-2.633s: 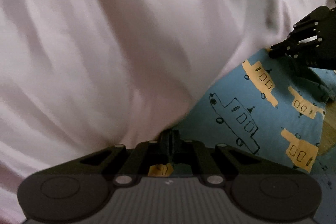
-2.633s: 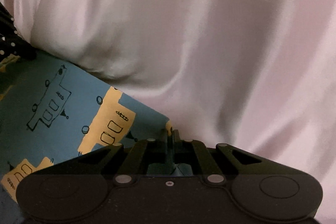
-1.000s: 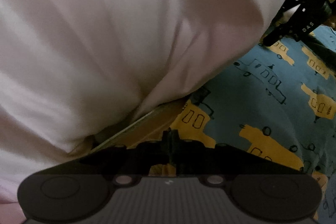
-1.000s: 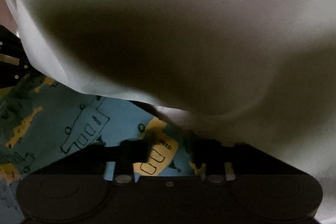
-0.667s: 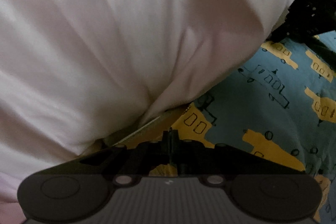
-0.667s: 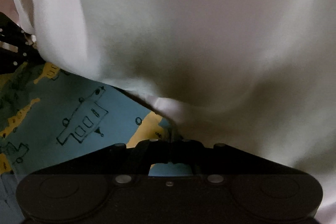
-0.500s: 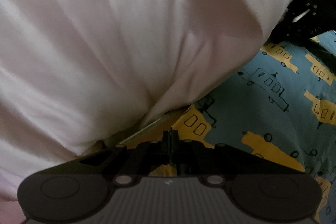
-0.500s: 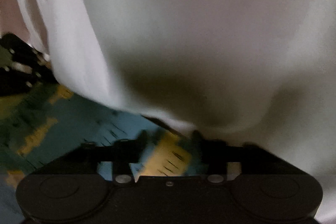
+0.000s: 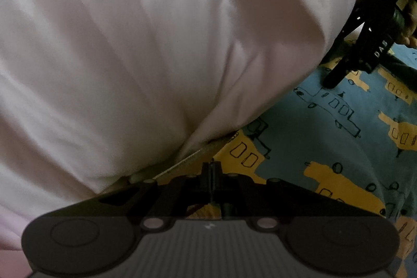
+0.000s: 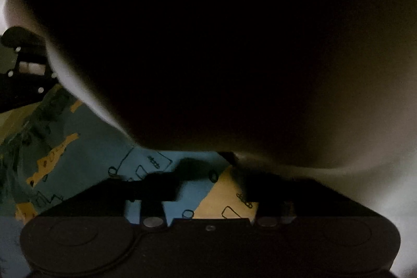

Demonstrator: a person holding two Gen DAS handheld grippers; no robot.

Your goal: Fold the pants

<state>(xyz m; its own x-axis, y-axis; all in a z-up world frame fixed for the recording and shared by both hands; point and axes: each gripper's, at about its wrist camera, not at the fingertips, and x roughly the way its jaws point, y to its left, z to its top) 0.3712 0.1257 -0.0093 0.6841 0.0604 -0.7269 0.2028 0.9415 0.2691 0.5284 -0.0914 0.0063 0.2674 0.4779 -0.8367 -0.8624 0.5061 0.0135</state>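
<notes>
Since a second ago the right tongs (image 10: 212,175) have pushed in under the white pants (image 9: 146,54), whose cloth now hangs so close over the right camera that most of that view is black. Their jaws stand apart and are closing at this moment; only the patterned sheet (image 9: 312,137) shows between them, and the pads press on nothing that can be made out. The left tongs (image 9: 211,171) have hardly shifted and stay clenched tight at the lower hem of the pants; whether any cloth is pinched between the tips cannot be told. The pants bulge up and fill the space above and to the left of the left tongs, draped over the blue sheet with its yellow and outlined vehicles. Seen from the left camera, the right tongs reach down at the far right edge of the pants, tips just above the sheet.
</notes>
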